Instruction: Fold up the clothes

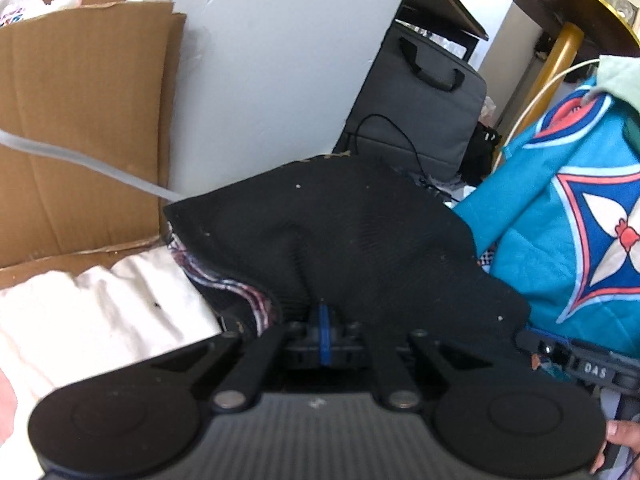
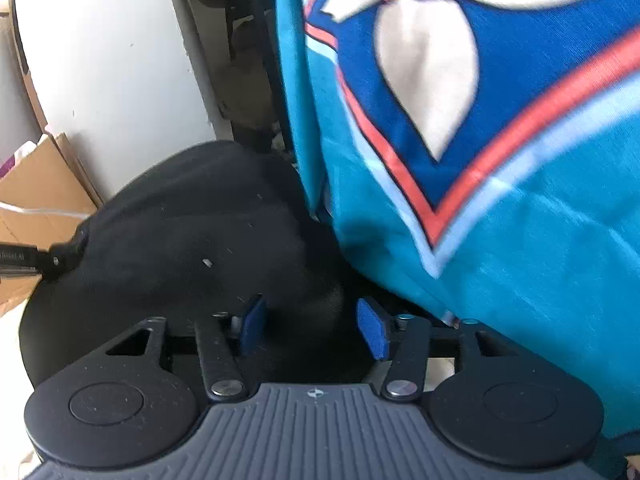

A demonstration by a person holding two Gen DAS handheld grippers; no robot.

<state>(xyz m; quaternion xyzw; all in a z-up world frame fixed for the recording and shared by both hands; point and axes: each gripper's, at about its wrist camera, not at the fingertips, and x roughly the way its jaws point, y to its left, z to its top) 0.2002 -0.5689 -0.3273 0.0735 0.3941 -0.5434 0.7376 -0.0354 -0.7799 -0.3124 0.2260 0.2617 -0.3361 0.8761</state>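
A black knit garment [image 1: 360,240] hangs bunched in front of the left wrist camera, pinched at its lower edge by my left gripper [image 1: 324,328], whose blue pads are pressed together on the cloth. A plaid inner lining [image 1: 240,292] shows at its left edge. In the right wrist view the same black garment [image 2: 180,232] fills the lower left. My right gripper [image 2: 314,330] stands open, its blue pads [image 2: 253,324] apart over the dark cloth without gripping it. At the far left of that view the left gripper's tip [image 2: 60,258] holds the garment's edge.
A teal cloth [image 2: 500,200] with a blue, red and white pattern hangs close on the right. Cardboard [image 1: 80,120] leans on the white wall at left, with white fabric [image 1: 100,312] below. A grey bag [image 1: 420,92] and a round dark table [image 1: 560,4] stand behind. A hand [image 1: 624,436] shows at lower right.
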